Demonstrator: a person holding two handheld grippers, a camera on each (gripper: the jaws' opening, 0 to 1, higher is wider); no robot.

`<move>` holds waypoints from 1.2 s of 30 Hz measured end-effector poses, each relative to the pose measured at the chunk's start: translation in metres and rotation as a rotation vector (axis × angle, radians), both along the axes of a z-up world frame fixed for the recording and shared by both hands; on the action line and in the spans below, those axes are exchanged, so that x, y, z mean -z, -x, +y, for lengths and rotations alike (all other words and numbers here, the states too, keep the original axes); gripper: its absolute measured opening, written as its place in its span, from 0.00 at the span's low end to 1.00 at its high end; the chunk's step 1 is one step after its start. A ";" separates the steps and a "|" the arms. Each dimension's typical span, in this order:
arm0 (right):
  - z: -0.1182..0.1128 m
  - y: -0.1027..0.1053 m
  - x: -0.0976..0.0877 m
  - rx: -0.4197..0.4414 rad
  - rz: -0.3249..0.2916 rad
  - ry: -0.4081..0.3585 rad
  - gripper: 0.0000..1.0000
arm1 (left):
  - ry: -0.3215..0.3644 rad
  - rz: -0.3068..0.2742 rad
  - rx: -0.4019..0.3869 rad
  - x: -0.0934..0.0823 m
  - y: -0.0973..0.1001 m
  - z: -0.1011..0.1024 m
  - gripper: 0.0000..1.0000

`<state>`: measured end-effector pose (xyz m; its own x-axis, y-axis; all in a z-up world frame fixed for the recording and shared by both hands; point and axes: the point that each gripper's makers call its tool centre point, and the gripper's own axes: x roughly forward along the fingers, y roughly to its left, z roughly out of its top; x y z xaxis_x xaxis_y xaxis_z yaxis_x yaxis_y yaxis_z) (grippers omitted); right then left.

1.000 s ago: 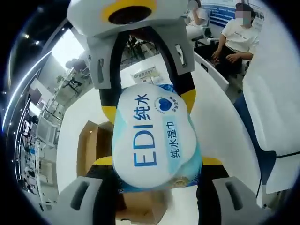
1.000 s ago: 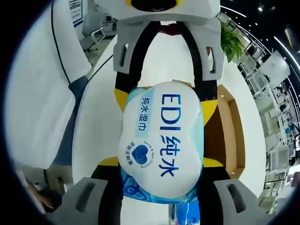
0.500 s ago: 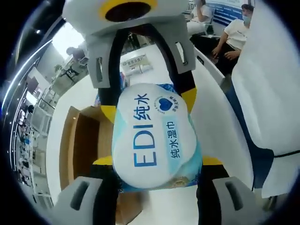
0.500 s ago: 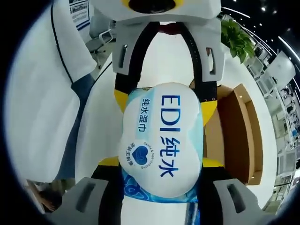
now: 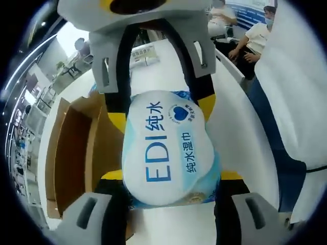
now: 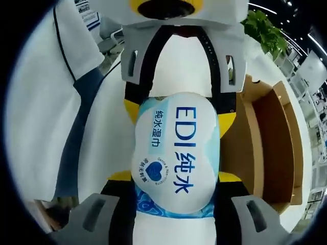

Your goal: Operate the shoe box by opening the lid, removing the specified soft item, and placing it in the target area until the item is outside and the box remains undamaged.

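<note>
A soft white and blue pack of wet wipes (image 5: 166,148) printed "EDI" is held in the air between both grippers, one at each end. My left gripper (image 5: 171,176) is shut on its near end in the left gripper view, while my right gripper (image 5: 161,113) reaches in from above and is shut on the far end. In the right gripper view the pack (image 6: 176,153) sits in my right gripper (image 6: 174,177), with the left gripper (image 6: 179,115) opposite. The open brown shoe box (image 5: 71,148) lies on the white table (image 5: 168,66) below, beside the pack; it appears again as the box (image 6: 265,138).
A person in a white top and dark trousers (image 5: 296,92) stands close beside the table, also seen as the person (image 6: 46,102). Other people (image 5: 250,41) sit at the back. A green plant (image 6: 263,33) stands beyond the table. White sign cards (image 5: 143,51) lie at the table's far end.
Both views have shifted: the shoe box now looks larger and nearer beneath the pack. Both grippers keep the same hold on the wipes pack.
</note>
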<state>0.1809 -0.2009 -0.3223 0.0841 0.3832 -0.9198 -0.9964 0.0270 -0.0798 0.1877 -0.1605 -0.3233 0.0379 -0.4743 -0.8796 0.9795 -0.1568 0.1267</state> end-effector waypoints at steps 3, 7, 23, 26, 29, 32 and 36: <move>0.003 0.003 0.008 0.001 0.018 -0.009 0.58 | -0.007 0.015 0.003 0.007 0.003 0.003 0.68; 0.005 0.002 0.013 -0.002 0.028 -0.006 0.58 | -0.010 0.027 -0.004 0.014 0.002 0.005 0.68; 0.006 0.004 0.024 -0.040 0.073 0.003 0.57 | 0.007 0.076 -0.035 0.031 0.005 0.006 0.68; 0.007 0.004 0.025 -0.047 0.073 0.005 0.58 | 0.007 0.081 -0.041 0.034 0.005 0.008 0.68; 0.008 0.004 0.025 -0.051 0.070 0.001 0.58 | 0.006 0.083 -0.042 0.035 0.005 0.008 0.68; 0.008 0.004 0.025 -0.048 0.069 0.008 0.58 | 0.001 0.082 -0.041 0.036 0.005 0.009 0.68; 0.009 0.003 0.025 -0.048 0.067 0.007 0.59 | 0.006 0.085 -0.045 0.037 0.004 0.010 0.68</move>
